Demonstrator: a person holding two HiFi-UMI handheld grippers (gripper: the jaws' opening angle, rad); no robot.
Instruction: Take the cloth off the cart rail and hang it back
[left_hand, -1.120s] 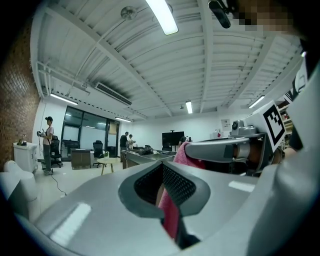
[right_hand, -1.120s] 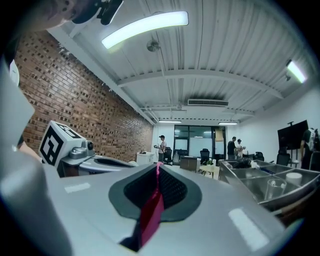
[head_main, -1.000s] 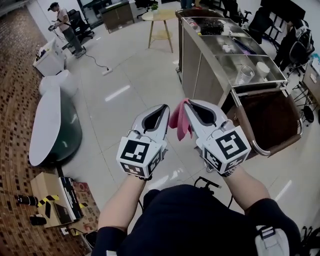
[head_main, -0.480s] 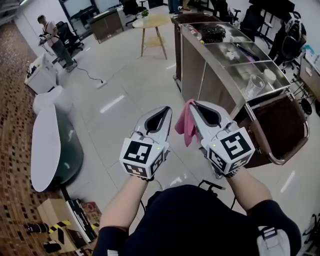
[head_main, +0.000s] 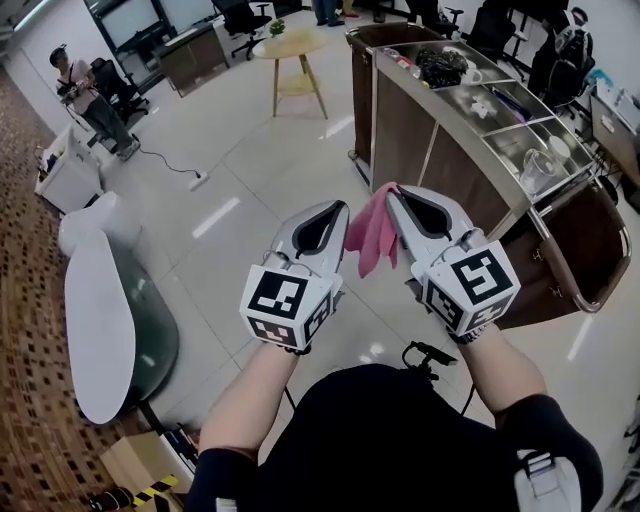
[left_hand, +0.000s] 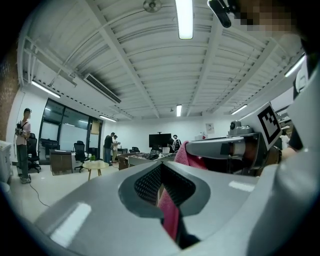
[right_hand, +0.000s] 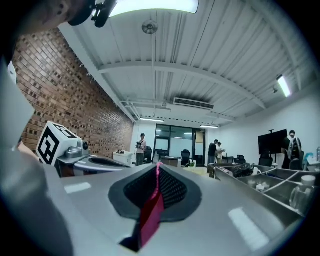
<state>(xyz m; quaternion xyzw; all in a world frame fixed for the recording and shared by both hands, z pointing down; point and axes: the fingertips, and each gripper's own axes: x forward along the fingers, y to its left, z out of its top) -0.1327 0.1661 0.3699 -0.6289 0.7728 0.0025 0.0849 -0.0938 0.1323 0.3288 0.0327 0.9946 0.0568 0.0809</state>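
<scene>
A pink cloth (head_main: 372, 232) hangs in the air between my two grippers, which I hold side by side over the floor. My left gripper (head_main: 337, 210) is shut on one edge of the cloth (left_hand: 170, 216), which runs down the seam of its jaws. My right gripper (head_main: 396, 194) is shut on the other edge of the cloth (right_hand: 149, 214). The steel-topped cart (head_main: 431, 108) stands just right of the grippers. Its curved tubular rail (head_main: 601, 302) frames a brown bag at the near end.
The cart's top bins hold a dark bundle (head_main: 443, 66) and a clear cup (head_main: 540, 170). A round wooden table (head_main: 290, 46) stands beyond. At left are a white oval object (head_main: 100, 320), a white cabinet (head_main: 62, 178) and a person (head_main: 82, 88). Office chairs stand at the back right.
Both grippers, still together with the cloth between them, have travelled forward along the cart. The cart's bins and rail now lie closer to the right gripper.
</scene>
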